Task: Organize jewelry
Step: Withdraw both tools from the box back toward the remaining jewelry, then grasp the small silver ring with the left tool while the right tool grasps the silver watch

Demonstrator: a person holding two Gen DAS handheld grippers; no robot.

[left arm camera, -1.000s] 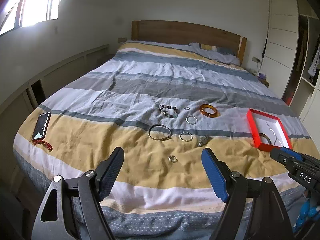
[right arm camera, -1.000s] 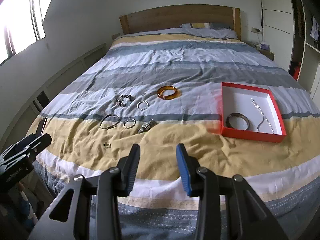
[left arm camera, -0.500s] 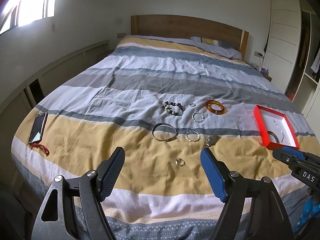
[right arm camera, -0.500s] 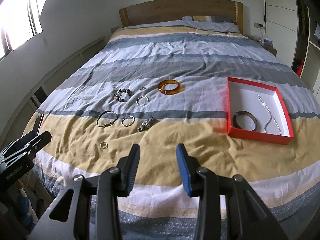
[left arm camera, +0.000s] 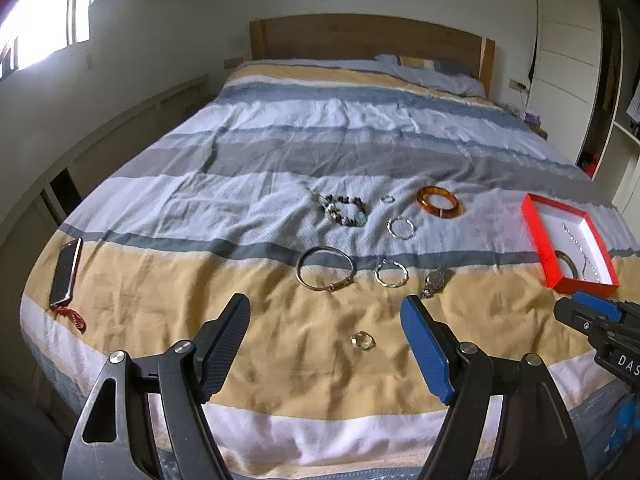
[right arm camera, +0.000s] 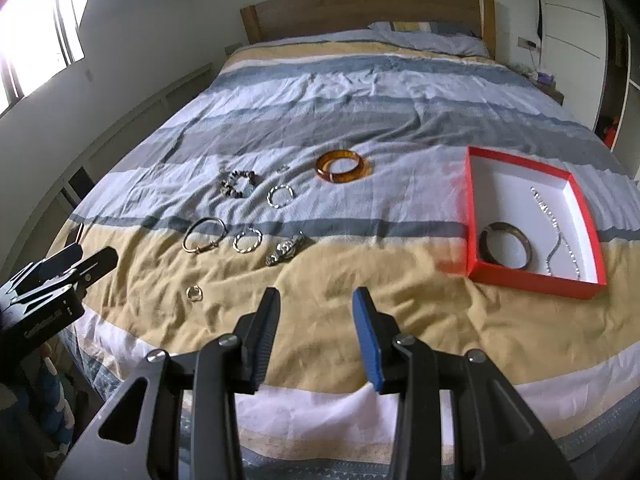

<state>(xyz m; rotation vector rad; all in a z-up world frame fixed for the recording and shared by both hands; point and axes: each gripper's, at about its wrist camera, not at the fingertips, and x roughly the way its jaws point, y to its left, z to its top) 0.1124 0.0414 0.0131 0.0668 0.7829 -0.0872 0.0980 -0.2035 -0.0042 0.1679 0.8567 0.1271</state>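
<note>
Jewelry lies spread on the striped bed: an amber bangle [left arm camera: 440,203] [right arm camera: 341,166], a beaded bracelet [left arm camera: 345,210], two twisted silver hoops, one of them here [left arm camera: 391,273], a thin metal bangle [left arm camera: 326,268] [right arm camera: 205,235], a watch [right arm camera: 285,253] and a small ring [left arm camera: 363,340] [right arm camera: 195,293]. A red box [right arm camera: 520,276] [left arm camera: 538,236] at the right holds a dark bangle [right arm camera: 505,245] and a silver chain [right arm camera: 558,232]. My left gripper [left arm camera: 326,316] hangs open above the near edge, the ring just beyond it. My right gripper [right arm camera: 316,300] is open and empty, short of the watch.
A phone [left arm camera: 66,270] with a red strap lies at the bed's left edge. A wooden headboard [left arm camera: 360,36] and pillows are at the far end. White wardrobe doors [left arm camera: 568,60] stand at the right, a low ledge along the left wall.
Both grippers have moved forward and lower toward the bed, so the jewelry and red box look larger and nearer. Nothing was picked up.
</note>
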